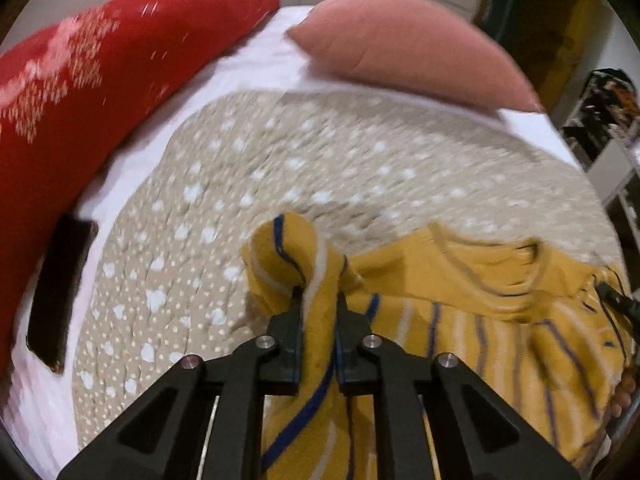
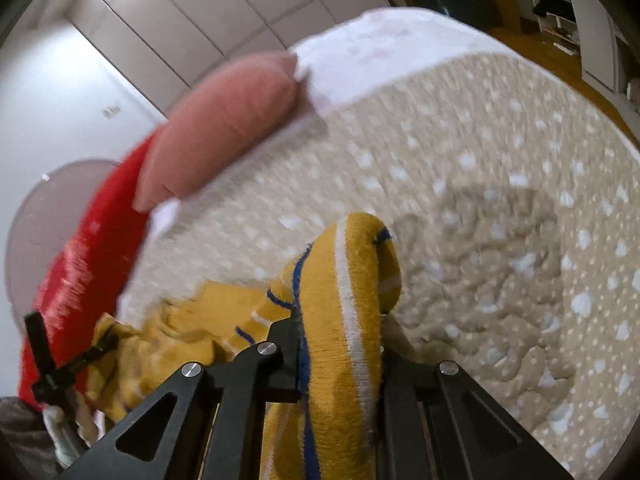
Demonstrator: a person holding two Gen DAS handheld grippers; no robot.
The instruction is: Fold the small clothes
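A small yellow shirt (image 1: 500,320) with blue and white stripes hangs lifted above a beige dotted blanket (image 1: 300,160). My left gripper (image 1: 319,300) is shut on a bunched edge of the shirt. My right gripper (image 2: 340,320) is shut on another edge of the same shirt (image 2: 344,320), whose fabric drapes over and hides its right finger. The right gripper's black fingers (image 1: 616,300) show at the far right of the left wrist view. The left gripper (image 2: 48,364) shows at the lower left of the right wrist view.
The blanket (image 2: 480,200) lies on a white sheet (image 1: 248,68). A red pillow (image 1: 80,100) and a pink pillow (image 1: 400,48) lie at the far side. A dark phone (image 1: 60,292) rests on the sheet at left. Shelves (image 1: 608,120) stand at right.
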